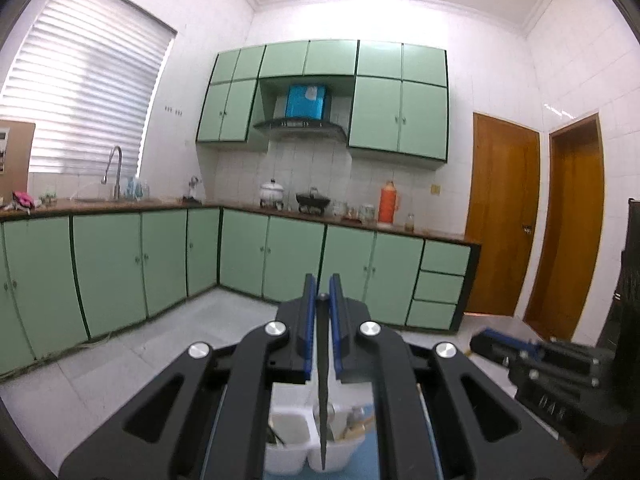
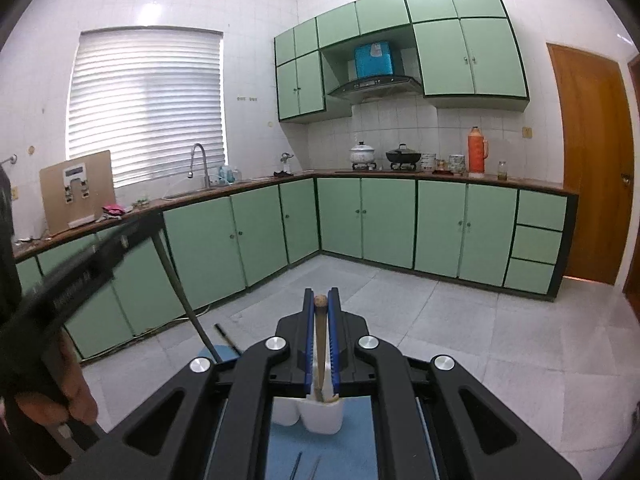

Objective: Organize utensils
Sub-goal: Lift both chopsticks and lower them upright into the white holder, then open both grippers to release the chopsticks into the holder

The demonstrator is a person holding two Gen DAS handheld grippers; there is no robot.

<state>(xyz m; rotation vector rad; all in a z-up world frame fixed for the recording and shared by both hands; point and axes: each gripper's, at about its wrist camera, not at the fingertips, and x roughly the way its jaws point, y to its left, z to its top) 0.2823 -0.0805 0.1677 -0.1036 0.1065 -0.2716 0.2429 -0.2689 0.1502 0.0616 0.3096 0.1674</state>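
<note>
My left gripper (image 1: pixel 322 286) is shut on a thin black utensil (image 1: pixel 322 380) that hangs tip-down over a white divided utensil holder (image 1: pixel 292 432); wooden pieces stand in its right compartment. My right gripper (image 2: pixel 321 299) is shut on a wooden utensil (image 2: pixel 319 344) whose lower end reaches into the white holder (image 2: pixel 320 414). The holder stands on a blue mat (image 2: pixel 320 452). The right gripper shows in the left wrist view (image 1: pixel 480 340) at the right. The left gripper with its black utensil (image 2: pixel 188 292) shows in the right wrist view at the left.
Two thin utensils (image 2: pixel 306 466) lie on the blue mat near the bottom edge. Another dark stick (image 2: pixel 226 338) lies beyond the mat's far left corner. Green cabinets (image 2: pixel 400 220), a counter with pots (image 2: pixel 362 154) and a thermos (image 2: pixel 476 150), and a tiled floor lie beyond.
</note>
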